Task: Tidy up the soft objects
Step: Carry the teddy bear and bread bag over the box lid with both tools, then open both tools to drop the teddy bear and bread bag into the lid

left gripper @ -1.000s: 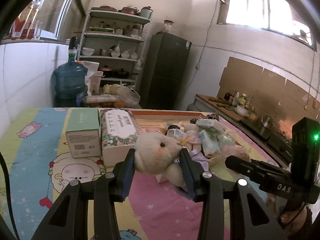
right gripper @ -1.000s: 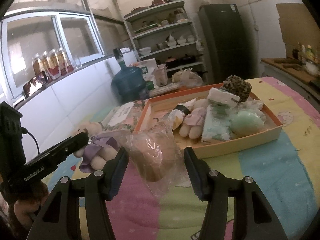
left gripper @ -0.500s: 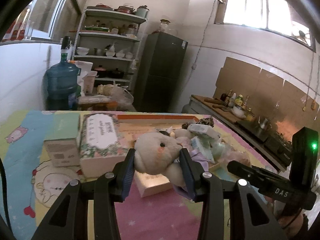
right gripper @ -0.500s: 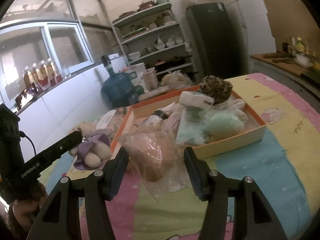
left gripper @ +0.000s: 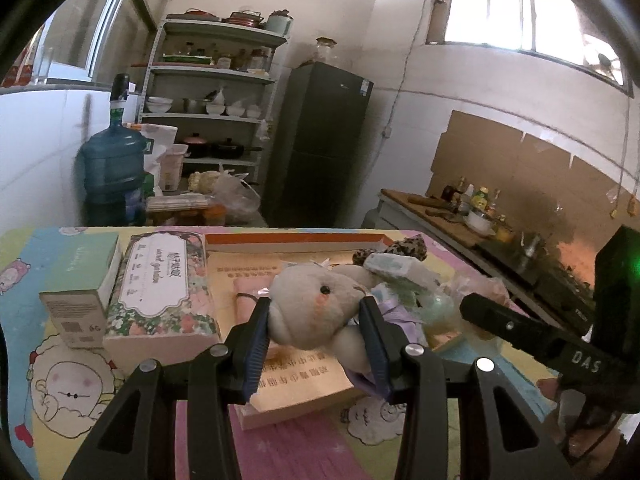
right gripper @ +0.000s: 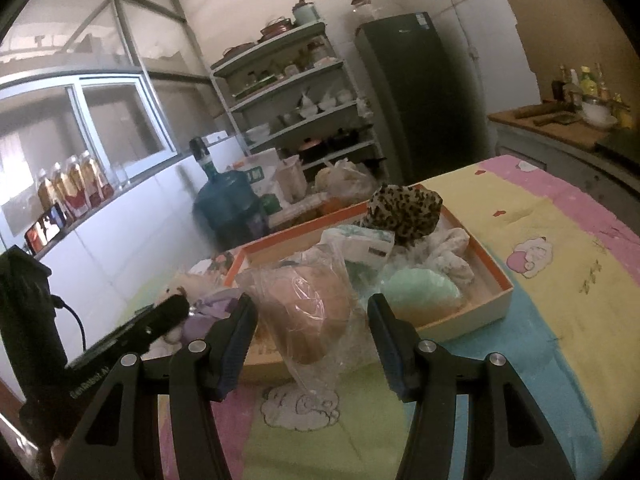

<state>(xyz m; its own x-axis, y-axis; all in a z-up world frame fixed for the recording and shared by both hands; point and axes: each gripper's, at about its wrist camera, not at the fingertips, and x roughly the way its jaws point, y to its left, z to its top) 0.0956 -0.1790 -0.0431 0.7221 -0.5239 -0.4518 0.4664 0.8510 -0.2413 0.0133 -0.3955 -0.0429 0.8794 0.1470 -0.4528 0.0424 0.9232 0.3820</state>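
While seen from the left wrist: left claw (left gripper: 316, 322) clenched on plush (left gripper: 312, 312), raised above box (left gripper: 296, 384) on table (left gripper: 288, 448). From the right wrist: right claw (right gripper: 312, 334) clamped around bagged toy (right gripper: 312, 312), before box (right gripper: 476, 312).

The left hand-held gripper (left gripper: 316, 322) points slightly downward, its blue pads (left gripper: 256, 344) pressed against both sides of a plush rabbit's (left gripper: 316, 304) head — a firm clamp. The right hand-held gripper (right gripper: 312, 332) tilts down likewise, its fingers (right gripper: 386, 340) spread wider, with a plastic-wrapped soft item (right gripper: 308, 312) between them — whether the pads press on it is unclear.
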